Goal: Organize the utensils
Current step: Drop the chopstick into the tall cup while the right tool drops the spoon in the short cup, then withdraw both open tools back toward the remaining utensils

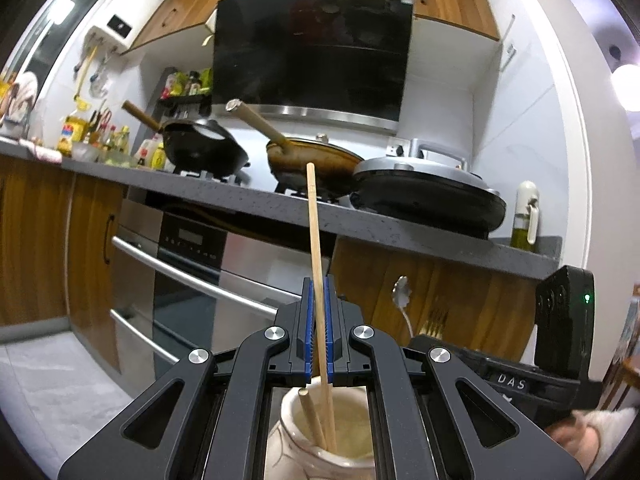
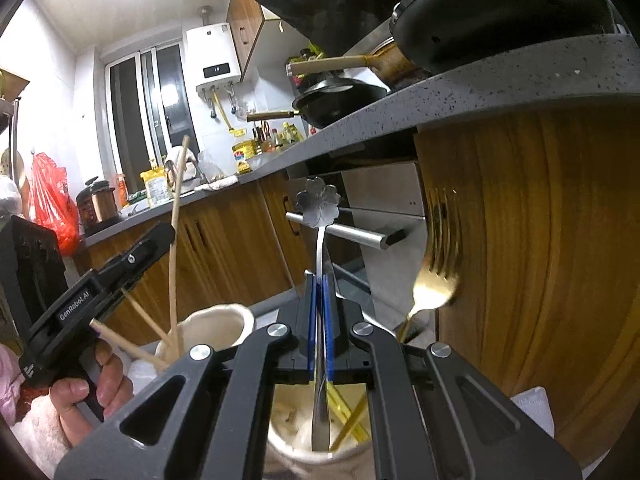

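My left gripper point(image 1: 319, 280) is shut on a light wooden chopstick point(image 1: 314, 240) that stands upright with its lower end inside a cream ceramic holder point(image 1: 348, 460); another chopstick point(image 1: 310, 416) leans in that holder. My right gripper point(image 2: 320, 278) is shut on the handle of a silver spoon with a flower-shaped end point(image 2: 319, 202), its bowl down in a second cream holder point(image 2: 292, 432) that also has a gold fork point(image 2: 434, 280). The left gripper point(image 2: 160, 236) and its holder point(image 2: 216, 324) with several chopsticks show at the left of the right wrist view.
A grey stone counter point(image 1: 360, 220) carries a black wok point(image 1: 204, 148), a brown pan point(image 1: 312, 160), a lidded electric pan point(image 1: 428, 192) and an oil bottle point(image 1: 524, 216). Below are a steel oven point(image 1: 188, 280) and wooden cabinet doors point(image 2: 540, 260). Bottles crowd the far counter.
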The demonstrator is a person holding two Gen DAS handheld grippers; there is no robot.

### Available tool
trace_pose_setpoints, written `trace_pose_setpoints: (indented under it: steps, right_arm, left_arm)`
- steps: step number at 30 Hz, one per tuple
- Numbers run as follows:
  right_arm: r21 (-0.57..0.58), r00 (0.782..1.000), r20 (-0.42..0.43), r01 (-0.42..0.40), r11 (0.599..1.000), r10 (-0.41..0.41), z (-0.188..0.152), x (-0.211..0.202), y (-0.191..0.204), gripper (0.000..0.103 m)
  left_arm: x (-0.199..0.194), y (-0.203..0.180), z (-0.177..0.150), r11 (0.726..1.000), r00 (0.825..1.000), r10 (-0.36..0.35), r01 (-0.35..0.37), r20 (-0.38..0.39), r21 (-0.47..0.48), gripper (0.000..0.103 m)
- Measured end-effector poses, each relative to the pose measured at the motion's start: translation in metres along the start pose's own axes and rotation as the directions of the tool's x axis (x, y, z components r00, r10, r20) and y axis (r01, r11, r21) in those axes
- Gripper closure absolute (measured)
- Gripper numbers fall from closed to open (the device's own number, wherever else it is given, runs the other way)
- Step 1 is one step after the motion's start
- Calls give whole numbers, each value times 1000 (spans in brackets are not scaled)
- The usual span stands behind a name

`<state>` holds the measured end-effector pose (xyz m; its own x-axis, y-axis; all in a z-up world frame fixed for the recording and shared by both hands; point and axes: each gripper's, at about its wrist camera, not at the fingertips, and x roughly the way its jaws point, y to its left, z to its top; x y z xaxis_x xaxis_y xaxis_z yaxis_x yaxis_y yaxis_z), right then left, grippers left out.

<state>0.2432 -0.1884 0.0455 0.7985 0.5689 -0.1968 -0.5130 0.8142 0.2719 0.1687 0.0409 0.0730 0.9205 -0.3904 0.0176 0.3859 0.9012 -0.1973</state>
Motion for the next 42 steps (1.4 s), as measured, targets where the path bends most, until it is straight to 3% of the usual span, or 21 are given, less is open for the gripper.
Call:
trace_pose_setpoints:
  steps: [8, 13, 19, 22, 24, 26, 30, 32, 35, 40, 42]
  right_arm:
    - [-39, 999, -51, 3, 999, -5, -12, -11, 3, 102]
    - [-63, 996, -84, 21, 998, -26, -19, -7, 6, 102]
    - [-44, 995, -98, 23, 999, -27, -23, -3, 1, 101]
    - [-39, 995, -96, 25, 999, -29, -22, -3, 0, 100]
    - [-31, 996, -83, 30, 999, -32, -21, -6, -2, 93]
    - [-35, 998, -50, 42, 998, -44, -19, -13, -1, 77]
    - [-53, 997, 4, 83, 995, -83, -18, -29, 3, 58]
    - [-53, 996, 14, 90, 995, -90, -19, -38, 5, 48]
    - [-77, 992, 19, 126, 989, -125, -24, -50, 11, 37]
    - [-105, 991, 11, 135, 985, -134, -35, -71, 22, 6]
    - [-111, 989, 28, 145, 983, -142, -40, -83, 25, 5]
  left_arm:
    - [-11, -8, -2, 999, 999, -8, 9, -36, 40, 98]
    - [-13, -16, -6, 995, 999, 26, -22, -44, 93, 98]
    - [-12, -16, -6, 995, 998, 33, -29, -44, 92, 97]
    - [-12, -17, -6, 994, 998, 45, -41, -39, 103, 87]
    - [-14, -18, -5, 993, 998, 53, -50, -27, 111, 75]
    - [-19, -20, -2, 991, 997, 70, -69, -10, 118, 56]
    - [-32, -28, 4, 987, 993, 118, -118, 9, 112, 46]
    - [-41, -31, 4, 982, 988, 153, -154, 14, 110, 32]
    - [-47, -39, 2, 973, 980, 199, -197, -2, 124, 24]
    - [-60, -55, -9, 950, 958, 282, -272, -47, 155, 12]
    - [-69, -62, -15, 944, 952, 298, -284, -65, 169, 11]
